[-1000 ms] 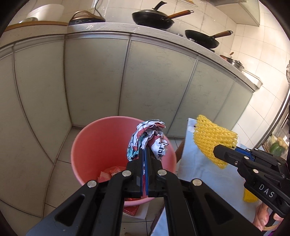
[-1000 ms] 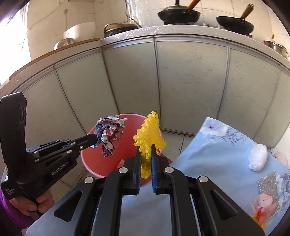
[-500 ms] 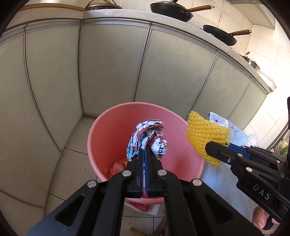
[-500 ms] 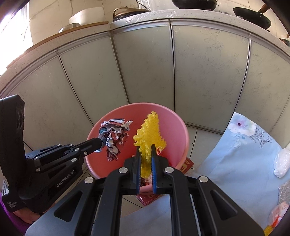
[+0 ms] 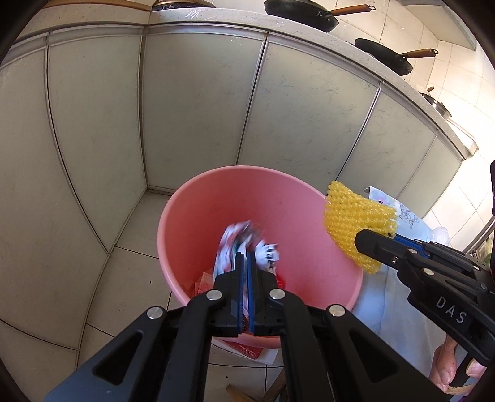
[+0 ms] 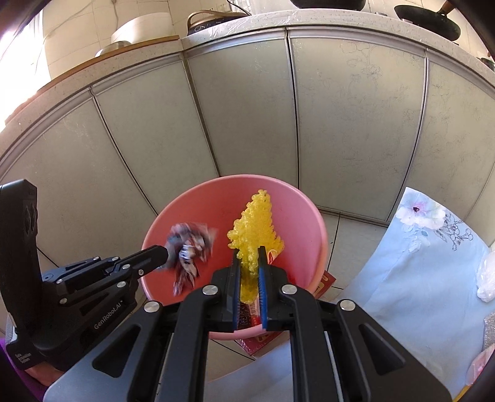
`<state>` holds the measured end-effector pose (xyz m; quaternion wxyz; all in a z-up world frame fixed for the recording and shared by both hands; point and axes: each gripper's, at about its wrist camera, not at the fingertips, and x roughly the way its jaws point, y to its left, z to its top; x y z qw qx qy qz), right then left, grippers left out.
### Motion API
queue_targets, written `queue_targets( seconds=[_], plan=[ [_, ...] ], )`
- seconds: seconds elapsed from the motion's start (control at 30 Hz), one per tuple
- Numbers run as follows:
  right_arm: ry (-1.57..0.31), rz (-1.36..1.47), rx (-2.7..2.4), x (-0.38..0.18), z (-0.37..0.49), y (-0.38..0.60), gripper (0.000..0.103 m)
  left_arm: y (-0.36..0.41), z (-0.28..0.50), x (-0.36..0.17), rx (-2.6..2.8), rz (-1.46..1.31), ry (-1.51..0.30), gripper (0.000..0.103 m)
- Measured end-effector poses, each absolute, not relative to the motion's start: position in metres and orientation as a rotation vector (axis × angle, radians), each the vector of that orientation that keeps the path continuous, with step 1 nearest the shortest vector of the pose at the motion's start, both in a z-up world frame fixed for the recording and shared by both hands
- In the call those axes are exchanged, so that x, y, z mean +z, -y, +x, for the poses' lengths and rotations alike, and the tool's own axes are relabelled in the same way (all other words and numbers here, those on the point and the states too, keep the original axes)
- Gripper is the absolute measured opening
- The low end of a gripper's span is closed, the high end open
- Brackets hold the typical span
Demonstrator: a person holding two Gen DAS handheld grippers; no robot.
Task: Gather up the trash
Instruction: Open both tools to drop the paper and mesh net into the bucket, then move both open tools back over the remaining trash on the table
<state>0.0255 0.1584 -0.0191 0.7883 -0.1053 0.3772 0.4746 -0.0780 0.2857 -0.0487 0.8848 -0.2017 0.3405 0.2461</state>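
A pink bucket (image 5: pixel 235 191) stands on the floor by the cabinets and also shows in the right wrist view (image 6: pixel 287 198). My left gripper (image 5: pixel 246 258) is over its mouth with the jaws slightly parted. The crumpled printed wrapper (image 5: pixel 244 244) is motion-blurred between and beyond the tips, and is seen in the right wrist view (image 6: pixel 190 247) too. My right gripper (image 6: pixel 249 256) is shut on a yellow foam net (image 6: pixel 255 228) over the bucket; that net also shows in the left wrist view (image 5: pixel 355 222).
Red wrappers lie at the bucket's bottom (image 5: pixel 204 283). A blue flowered cloth (image 6: pixel 427 263) covers the table at right, with a white plastic wad (image 6: pixel 487 278) on it. Grey cabinet doors (image 5: pixel 191 108) stand behind the bucket. Pans (image 5: pixel 303 14) sit on the counter above.
Both grippers moved forward over the bucket. The left jaws have parted a little and the wrapper now blurs as it slips down. The right gripper still holds the net.
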Motion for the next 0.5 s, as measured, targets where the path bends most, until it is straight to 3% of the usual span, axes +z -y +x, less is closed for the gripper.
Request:
queue_targets(
  seconds=[0.13, 0.23, 0.3, 0.5],
  plan=[
    [-0.824, -0.204, 1.026, -0.0196, 0.0289, -0.1573, 0.01, -0.2839, -0.0787, -0.0487, 0.524, -0.421, -0.712, 0.007],
    [-0.825, -0.19, 1.03, -0.0197, 0.0304, -0.1547, 0.024, -0.2832, -0.0816, -0.0484, 0.528, -0.419, -0.71, 0.018],
    [-0.826, -0.177, 1.033, -0.0195, 0.0315, -0.153, 0.03, -0.2829, -0.0827, -0.0485, 0.525, -0.422, -0.71, 0.02],
    [-0.824, -0.187, 1.031, -0.0192, 0.0294, -0.1504, 0.031, -0.2813, -0.0833, -0.0487, 0.524, -0.421, -0.718, 0.024]
  ],
)
